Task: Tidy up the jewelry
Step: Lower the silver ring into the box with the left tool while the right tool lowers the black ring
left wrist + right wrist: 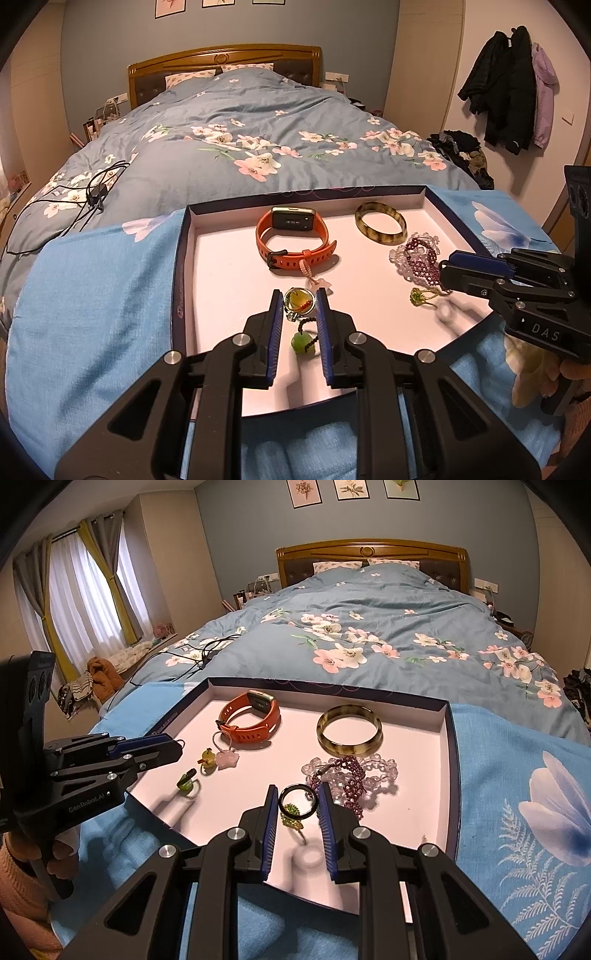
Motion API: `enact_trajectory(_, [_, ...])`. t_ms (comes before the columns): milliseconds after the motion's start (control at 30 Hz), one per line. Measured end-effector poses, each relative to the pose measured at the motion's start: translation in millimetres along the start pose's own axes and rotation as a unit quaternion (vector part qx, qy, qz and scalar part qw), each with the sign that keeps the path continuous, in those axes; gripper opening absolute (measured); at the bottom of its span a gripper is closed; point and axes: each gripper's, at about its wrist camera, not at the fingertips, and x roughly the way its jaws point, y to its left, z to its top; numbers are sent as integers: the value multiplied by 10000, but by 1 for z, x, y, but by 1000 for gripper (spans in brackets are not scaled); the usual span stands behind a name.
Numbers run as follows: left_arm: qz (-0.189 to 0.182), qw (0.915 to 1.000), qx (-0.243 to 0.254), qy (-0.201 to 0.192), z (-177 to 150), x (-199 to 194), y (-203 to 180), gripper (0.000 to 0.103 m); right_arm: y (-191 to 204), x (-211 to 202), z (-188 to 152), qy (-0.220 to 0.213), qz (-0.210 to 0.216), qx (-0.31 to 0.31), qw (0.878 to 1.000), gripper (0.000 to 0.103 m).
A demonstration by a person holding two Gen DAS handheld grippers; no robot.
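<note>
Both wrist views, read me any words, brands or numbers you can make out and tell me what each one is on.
"DAS" stands on the black body of the right gripper.
"GenRobot.AI" stands on the black body of the left gripper.
Pale lettering runs along the dark outer wall of the tray, too small and blurred to read.
The orange watch shows marks on its face, not legible.

The framed pictures (218,3) above the headboard are cut off by the top edge in the left wrist view. A pale ring (446,312) beside the right gripper (445,267) is blurred, perhaps by motion. The hand (55,853) holding the left gripper (177,746) is mostly hidden behind its handle.
</note>
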Motion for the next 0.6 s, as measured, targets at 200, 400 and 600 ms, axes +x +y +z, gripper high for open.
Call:
enact_trajectory(200, [27, 10000, 2, 46, 0, 4, -1, 18, -1, 4, 0, 46, -40, -8, 10000, 20])
enact_trajectory(400, [29, 10000, -10, 66, 0, 6, 0, 18, 0, 9, 0, 107, -69, -9, 9999, 20])
enact_trajectory(600, [31, 10000, -8, 86, 0, 7, 0, 18, -1, 12, 0, 153, -80, -10, 9999, 20])
